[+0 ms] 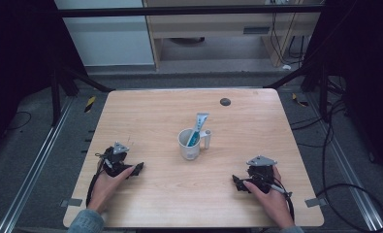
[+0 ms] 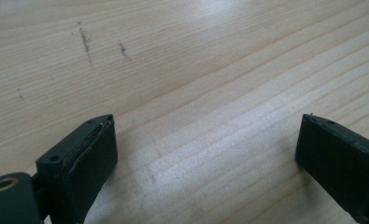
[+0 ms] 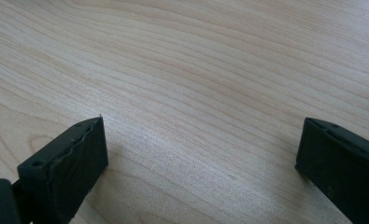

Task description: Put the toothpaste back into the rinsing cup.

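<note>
Mug [image 1: 188,144] with its contents is the work in hand; it stands upright near the middle of the worktop [image 1: 150,194], well apart from both grippers. Nearest the person, the left gripper [image 1: 136,169] and the right gripper [image 1: 237,183] rest low on the wood at either side, each held in 1 hand. In the left gripper view the 2 black jaws stand wide apart over bare grain with nothing between them; the right gripper view shows the same, so both are released and empty.

Farther in, the white mug holds 2 items: a toothpaste tube [image 1: 199,124] leaning up out of the rim, and what seems to be a teal-handled toothbrush [image 1: 193,139], too small to confirm. A small white cylinder [image 1: 207,139] stands just beside the mug on its right; whether it touches cannot be told.

Judged from its look, the mug is stiff, fairly heavy, smooth and breakable; its rim or wall offers the firmest hold. The tube is probably light and soft, best pinched across its flat upper end. Beyond lies a dark round mark [image 1: 225,102] near the far edge.
</note>
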The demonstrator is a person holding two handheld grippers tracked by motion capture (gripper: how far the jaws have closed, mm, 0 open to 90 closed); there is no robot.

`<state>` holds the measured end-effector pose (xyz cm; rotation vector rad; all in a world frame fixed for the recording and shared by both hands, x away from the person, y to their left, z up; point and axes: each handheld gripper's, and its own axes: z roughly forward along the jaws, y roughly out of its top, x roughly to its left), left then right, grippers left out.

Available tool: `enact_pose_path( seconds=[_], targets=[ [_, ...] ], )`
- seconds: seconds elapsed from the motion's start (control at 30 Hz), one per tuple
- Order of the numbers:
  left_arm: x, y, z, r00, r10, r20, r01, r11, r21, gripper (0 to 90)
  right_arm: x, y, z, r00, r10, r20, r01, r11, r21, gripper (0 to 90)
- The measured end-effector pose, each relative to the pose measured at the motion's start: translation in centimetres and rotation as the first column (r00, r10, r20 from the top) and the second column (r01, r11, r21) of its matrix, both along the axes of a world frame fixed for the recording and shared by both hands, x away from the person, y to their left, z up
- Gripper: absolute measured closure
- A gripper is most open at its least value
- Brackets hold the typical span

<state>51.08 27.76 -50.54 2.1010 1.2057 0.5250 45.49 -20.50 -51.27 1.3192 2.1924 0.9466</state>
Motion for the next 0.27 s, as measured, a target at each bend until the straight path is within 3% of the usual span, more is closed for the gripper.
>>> enact_pose_path(
  seconds=[0.1, 0.27],
  targets=[
    [0.44, 0.27, -0.22, 0.9999, -0.003, 0.016, 0.004, 1.0000, -0.009, 1.7, 0.00, -0.01, 0.00, 1.0000, 0.000, 0.001, 0.000, 1.000, -0.002, 2.2],
    [0.71, 0.54, -0.22, 0.9982, 0.059, 0.009, -0.059, 0.9982, -0.004, 0.4, 0.01, 0.00, 0.00, 1.0000, 0.000, 0.000, 0.000, 1.000, 0.000, 2.2]
  ],
)
